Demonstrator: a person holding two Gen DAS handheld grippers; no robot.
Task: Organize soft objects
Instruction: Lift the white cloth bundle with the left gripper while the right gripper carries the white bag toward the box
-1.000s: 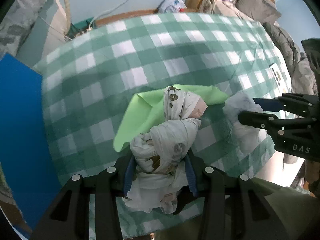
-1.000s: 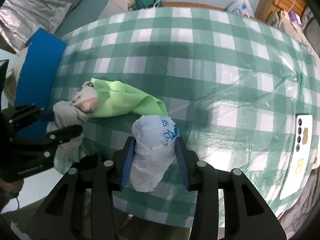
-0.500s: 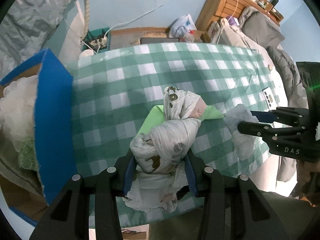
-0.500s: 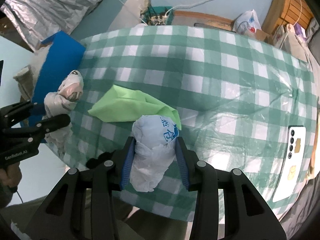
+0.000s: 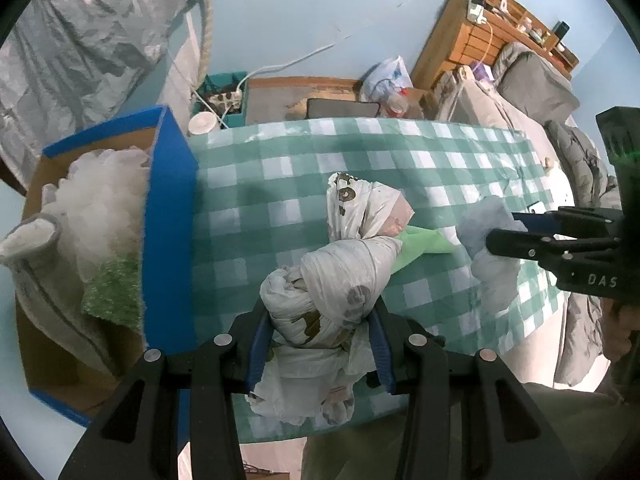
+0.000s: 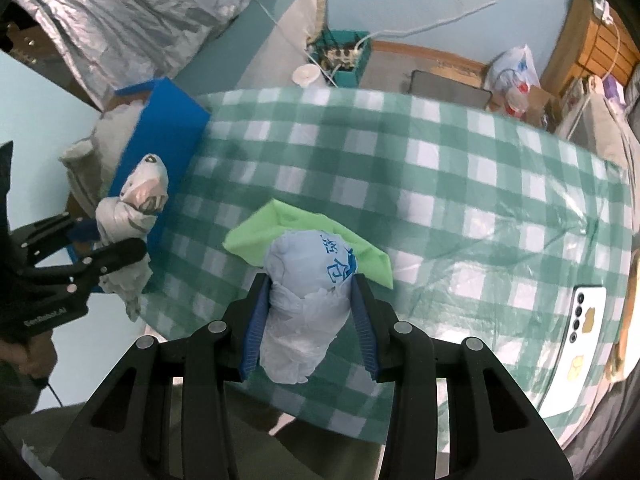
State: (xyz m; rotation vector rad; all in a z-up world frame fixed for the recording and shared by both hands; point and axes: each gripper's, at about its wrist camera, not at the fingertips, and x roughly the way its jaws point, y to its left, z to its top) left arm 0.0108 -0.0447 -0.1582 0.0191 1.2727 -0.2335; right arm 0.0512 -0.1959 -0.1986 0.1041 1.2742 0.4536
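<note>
Left gripper (image 5: 320, 344): I see it clenched on the knotted patterned bag (image 5: 332, 280), centre frame.
Right gripper (image 6: 308, 316): I see it grasping the pale blue bag (image 6: 304, 300).
Blue box (image 5: 168, 232): left of frame.

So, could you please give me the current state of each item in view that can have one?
Left gripper: shut on the knotted patterned bag, held off the table.
Right gripper: shut on the pale blue bag.
Green cloth: loose on the checked tablecloth.
Blue box: open, soft items inside.
Phone: flat, back side up.
</note>
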